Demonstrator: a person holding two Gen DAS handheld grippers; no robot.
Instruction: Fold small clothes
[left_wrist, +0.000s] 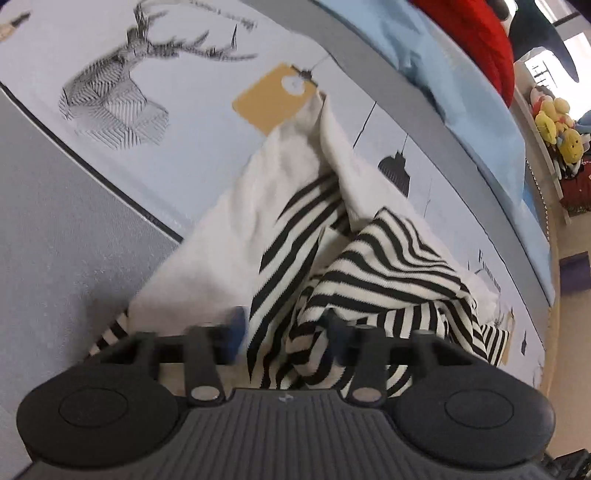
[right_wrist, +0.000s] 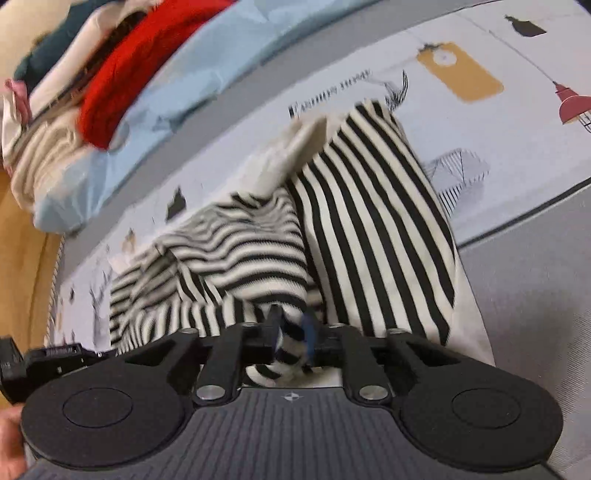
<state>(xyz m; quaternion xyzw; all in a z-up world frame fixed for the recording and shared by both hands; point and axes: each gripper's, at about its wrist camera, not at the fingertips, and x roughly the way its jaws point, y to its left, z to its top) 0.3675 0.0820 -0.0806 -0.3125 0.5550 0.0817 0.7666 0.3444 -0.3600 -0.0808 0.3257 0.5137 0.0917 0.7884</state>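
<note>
Printed bedsheet (left_wrist: 192, 155), crumpled striped garment (left_wrist: 388, 258), light-blue quilt (left_wrist: 436, 55)

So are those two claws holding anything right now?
Both claws, left and right, look open around the crumpled black-and-white striped knit garment; neither visibly pinches it.

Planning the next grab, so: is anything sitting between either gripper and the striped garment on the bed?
Nothing visible. The striped garment lies crumpled directly under the left gripper and the right gripper, its fabric between both sets of fingers. The red garment lies well aside.
</note>
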